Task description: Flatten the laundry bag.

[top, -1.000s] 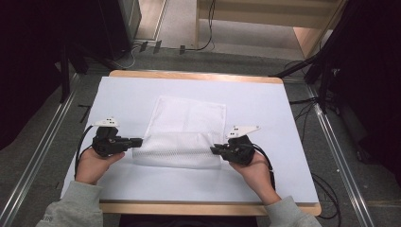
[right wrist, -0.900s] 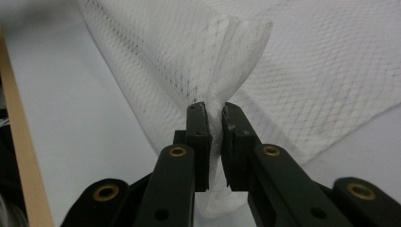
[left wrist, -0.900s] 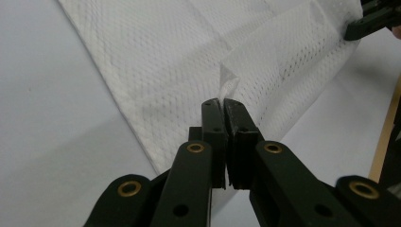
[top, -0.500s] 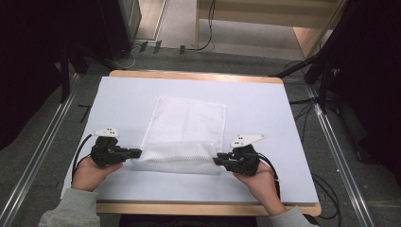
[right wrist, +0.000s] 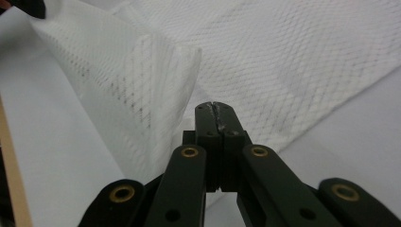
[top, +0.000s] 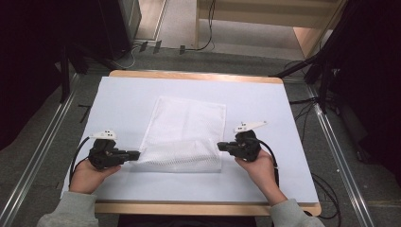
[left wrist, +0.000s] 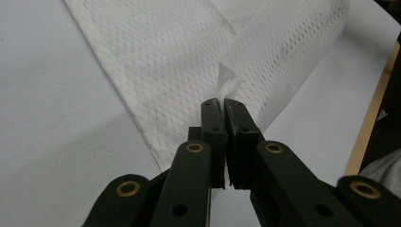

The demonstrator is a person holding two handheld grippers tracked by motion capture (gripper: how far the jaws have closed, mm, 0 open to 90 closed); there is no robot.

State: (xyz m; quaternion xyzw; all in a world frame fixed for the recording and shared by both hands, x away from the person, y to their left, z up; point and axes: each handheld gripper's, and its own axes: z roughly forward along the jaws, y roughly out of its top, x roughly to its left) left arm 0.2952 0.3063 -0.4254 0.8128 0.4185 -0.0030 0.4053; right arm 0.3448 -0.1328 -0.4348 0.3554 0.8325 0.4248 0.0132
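Now we pinch the mesh cloth (top: 182, 137) at its near corners: our left gripper (top: 134, 154) and right gripper (top: 221, 146) both clamp it, folding the near edge over on the white table (top: 283, 123).

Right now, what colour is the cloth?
White, with a fine mesh pattern; the mesh cloth shows best in the left gripper view.

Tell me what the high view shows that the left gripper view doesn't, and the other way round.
High view: the whole white mesh cloth on the table, both hands, and the right gripper at the cloth's near right corner. Left gripper view: the left gripper, jaws shut, pinching a bit of cloth corner. Both: the cloth's near edge lifted and folding over.
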